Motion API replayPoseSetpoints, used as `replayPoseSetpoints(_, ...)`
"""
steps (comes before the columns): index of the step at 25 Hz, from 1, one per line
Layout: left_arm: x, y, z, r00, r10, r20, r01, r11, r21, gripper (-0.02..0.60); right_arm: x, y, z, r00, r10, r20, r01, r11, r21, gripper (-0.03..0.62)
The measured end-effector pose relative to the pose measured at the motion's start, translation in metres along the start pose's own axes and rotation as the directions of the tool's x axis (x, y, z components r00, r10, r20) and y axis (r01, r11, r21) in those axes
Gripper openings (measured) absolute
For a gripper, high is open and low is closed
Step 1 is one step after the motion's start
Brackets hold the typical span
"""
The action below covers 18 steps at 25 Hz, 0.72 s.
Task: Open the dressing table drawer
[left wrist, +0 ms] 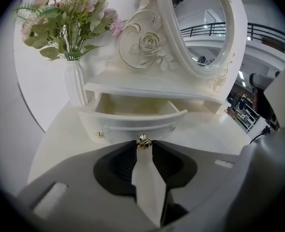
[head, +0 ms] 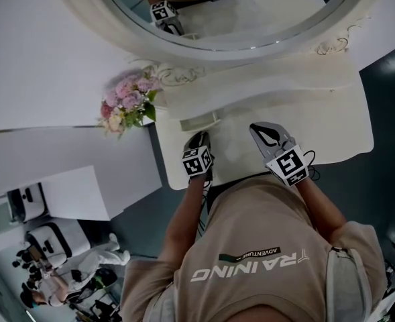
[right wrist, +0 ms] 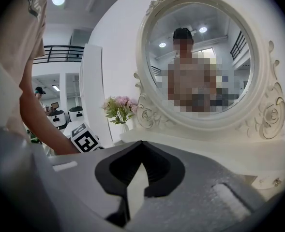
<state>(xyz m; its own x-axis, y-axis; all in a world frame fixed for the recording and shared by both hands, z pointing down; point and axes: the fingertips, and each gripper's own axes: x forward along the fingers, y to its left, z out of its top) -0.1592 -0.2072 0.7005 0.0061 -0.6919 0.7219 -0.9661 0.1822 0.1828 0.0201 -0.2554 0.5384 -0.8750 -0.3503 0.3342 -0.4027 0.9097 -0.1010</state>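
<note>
The small cream drawer (left wrist: 132, 117) under the mirror shelf stands pulled out, its hollow inside showing. Its gold knob (left wrist: 143, 141) sits between the tips of my left gripper (left wrist: 143, 144), which is shut on it. In the head view the left gripper (head: 198, 143) points at the drawer (head: 198, 121) from the table's front edge. My right gripper (head: 260, 130) hovers over the tabletop to the right, apart from the drawer. Its jaws (right wrist: 141, 144) are shut with nothing between them.
A white ribbed vase (left wrist: 76, 83) of pink flowers (head: 127, 104) stands just left of the drawer. The oval mirror (left wrist: 200, 28) in its carved frame rises behind the shelf. The cream tabletop (head: 331, 113) stretches to the right. White machines stand on the floor at lower left.
</note>
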Motion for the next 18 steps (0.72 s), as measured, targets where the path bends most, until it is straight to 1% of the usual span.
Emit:
replayPoseSetpoints(2, -0.003, -0.001, -0.007, 1.0, -0.003, -0.004, 0.003, 1.0, -0.012, 0.126, -0.002, 0.002, -0.001, 1.0, 0.008, 0.004, -0.008, 1.0, -0.002, 0.002)
replayPoseSetpoints(6, -0.014, 0.0, -0.02, 1.0, 0.002, -0.005, -0.002, 0.999, -0.039, 0.121, -0.004, 0.007, -0.004, 1.0, 0.022, -0.011, -0.023, 1.0, -0.008, 0.002)
replayPoseSetpoints(7, -0.019, 0.0, -0.023, 1.0, 0.002, -0.003, -0.003, 0.999, -0.044, 0.11, -0.005, 0.01, -0.004, 0.999, 0.029, -0.015, -0.029, 1.0, -0.007, 0.002)
replayPoseSetpoints(8, -0.024, 0.0, -0.025, 1.0, -0.002, 0.001, 0.002, 0.999, -0.047, 0.082, -0.004, 0.013, -0.003, 0.999, 0.036, -0.017, -0.036, 0.999, -0.008, 0.002)
replayPoseSetpoints(9, -0.029, 0.0, -0.025, 1.0, -0.012, 0.007, 0.013, 0.999, -0.046, 0.017, -0.003, 0.015, -0.001, 0.999, 0.043, -0.017, -0.044, 0.999, -0.012, 0.002)
replayPoseSetpoints(10, -0.033, -0.001, -0.024, 1.0, -0.026, 0.016, 0.026, 0.999, -0.044, 0.017, -0.002, 0.018, 0.002, 0.999, 0.049, -0.016, -0.05, 0.999, -0.017, 0.002)
replayPoseSetpoints(14, -0.055, -0.007, -0.012, 0.996, -0.074, 0.056, 0.075, 0.997, -0.016, 0.017, -0.001, 0.024, 0.013, 0.999, 0.046, -0.009, -0.046, 0.999, -0.025, 0.002)
replayPoseSetpoints(18, -0.084, -0.021, 0.018, 0.986, -0.109, 0.125, 0.103, 0.993, 0.055, 0.017, -0.004, 0.032, 0.02, 0.999, 0.031, -0.015, -0.031, 0.999, -0.016, 0.002)
